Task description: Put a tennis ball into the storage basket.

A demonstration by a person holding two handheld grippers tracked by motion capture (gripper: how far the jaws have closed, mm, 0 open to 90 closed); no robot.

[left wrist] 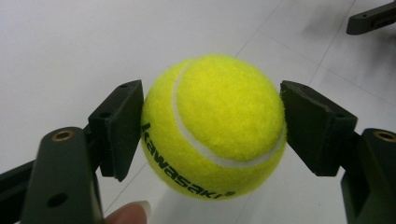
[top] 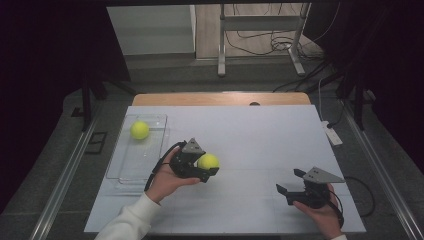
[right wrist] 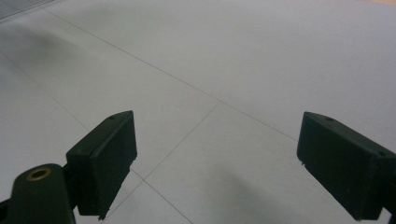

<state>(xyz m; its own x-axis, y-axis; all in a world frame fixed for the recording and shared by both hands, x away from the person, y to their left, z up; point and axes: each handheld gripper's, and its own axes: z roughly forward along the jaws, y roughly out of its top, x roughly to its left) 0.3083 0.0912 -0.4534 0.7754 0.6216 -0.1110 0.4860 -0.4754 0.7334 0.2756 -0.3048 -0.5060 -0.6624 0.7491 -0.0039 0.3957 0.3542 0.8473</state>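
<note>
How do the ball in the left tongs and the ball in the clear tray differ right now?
The held ball is clamped between the left tongs, clear of the table; the tray ball lies free in the far end of the clear tray. The held ball sits nearer the table's middle, the tray ball at its left. Both are yellow-green tennis balls.

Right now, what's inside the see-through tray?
One yellow tennis ball sits near the far end of the clear tray. The rest of the tray looks bare down to the white table. Nothing covers it, though glare blurs its near edge.
</note>
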